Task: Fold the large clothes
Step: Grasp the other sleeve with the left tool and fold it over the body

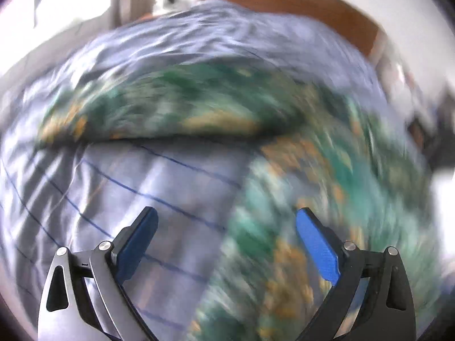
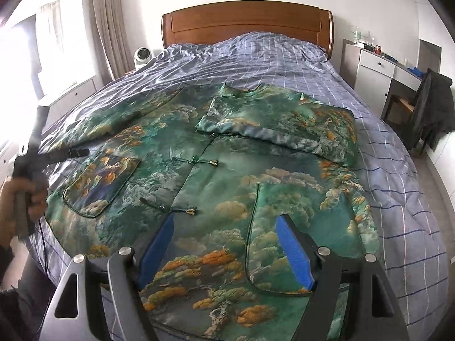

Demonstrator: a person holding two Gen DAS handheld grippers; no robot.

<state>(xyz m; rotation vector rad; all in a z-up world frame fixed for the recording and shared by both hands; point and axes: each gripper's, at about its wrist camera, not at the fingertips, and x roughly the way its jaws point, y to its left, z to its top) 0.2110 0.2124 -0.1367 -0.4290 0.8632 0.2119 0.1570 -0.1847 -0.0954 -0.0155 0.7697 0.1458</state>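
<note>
- Jacket (image 2: 227,176): one green, landscape-printed garment spread face-up on the bed (image 2: 398,153), its hem right under my right gripper (image 2: 223,248) and its collar at the far end, laid flat so I can fold it panel by panel.
- Right gripper: jaws apart, nothing between the pads; it hovers over the near hem, beside the right patch pocket (image 2: 273,238), which I judge a good start for the next fold.
- Left gripper (image 1: 226,244): jaws spread wide and empty. Its view is badly blurred; below it I make out checked sheet, with the jacket's edge just to its right and ahead. From the right view, my left hand (image 2: 21,196) carries it out past the jacket's left side.
- Pockets: two, one near the right gripper, one (image 2: 101,180) farther left.
- Knot fastenings: I count three down the front opening, the nearest (image 2: 182,209) just ahead of the right gripper; others may be hidden under the sleeve.
- Sleeves: two. One (image 2: 281,126) is already folded across the chest, ahead of the right gripper; the other (image 2: 125,116) lies stretched out far-left, so I judge it the next to fold.
- Farthest: one headboard (image 2: 247,22).
</note>
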